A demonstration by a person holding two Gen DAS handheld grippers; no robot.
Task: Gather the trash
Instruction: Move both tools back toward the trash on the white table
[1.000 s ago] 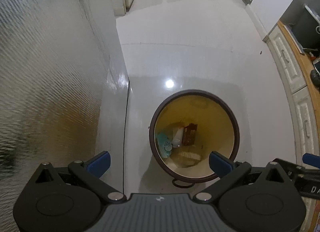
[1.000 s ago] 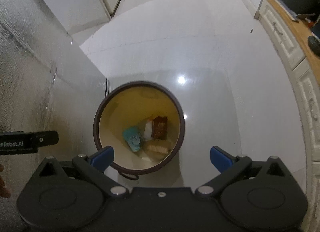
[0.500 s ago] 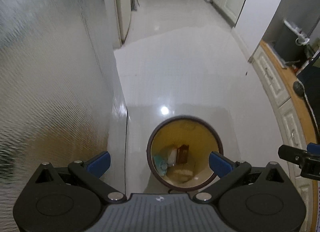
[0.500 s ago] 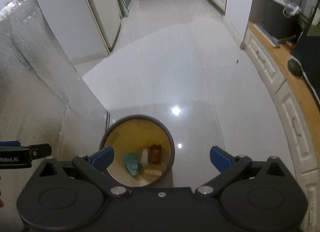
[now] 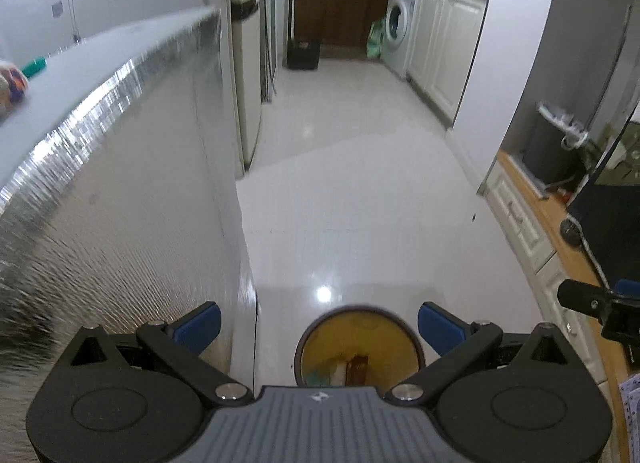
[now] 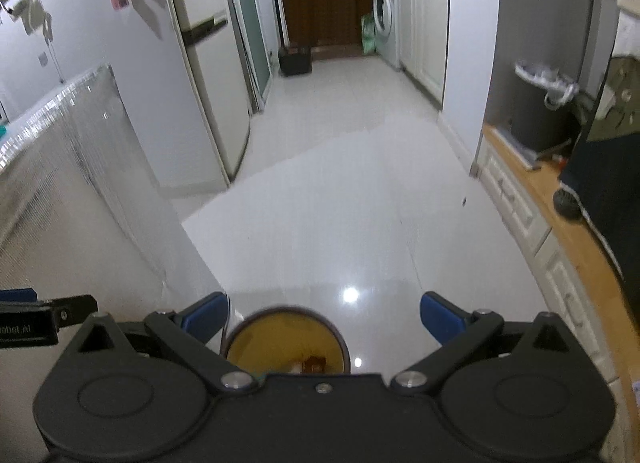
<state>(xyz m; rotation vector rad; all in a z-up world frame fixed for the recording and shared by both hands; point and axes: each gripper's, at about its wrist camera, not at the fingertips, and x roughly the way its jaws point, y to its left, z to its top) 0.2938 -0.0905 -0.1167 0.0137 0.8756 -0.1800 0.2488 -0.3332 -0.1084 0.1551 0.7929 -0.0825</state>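
Left hand-held gripper point(image 5: 319, 326): jaws spread wide, empty.
Right hand-held gripper point(image 6: 322, 316): same, empty.
Round brown-rimmed yellow waste bin point(image 5: 359, 343): on the floor below me, wrappers inside.
Colourful wrapper point(image 5: 10, 87): on the foil-fronted surface point(image 5: 76, 63), well apart.
Risk: I overlook it; blurred view spoils my aim.

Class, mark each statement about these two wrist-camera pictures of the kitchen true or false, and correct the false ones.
1. The round bin stands on the white floor. True.
2. The left gripper is shut on a wrapper. False: its jaws are wide open and hold nothing.
3. The bin has items inside it. True.
4. The washing machine stands right beside the bin. False: it is at the far end of the room.
5. The right gripper is open and empty. True.
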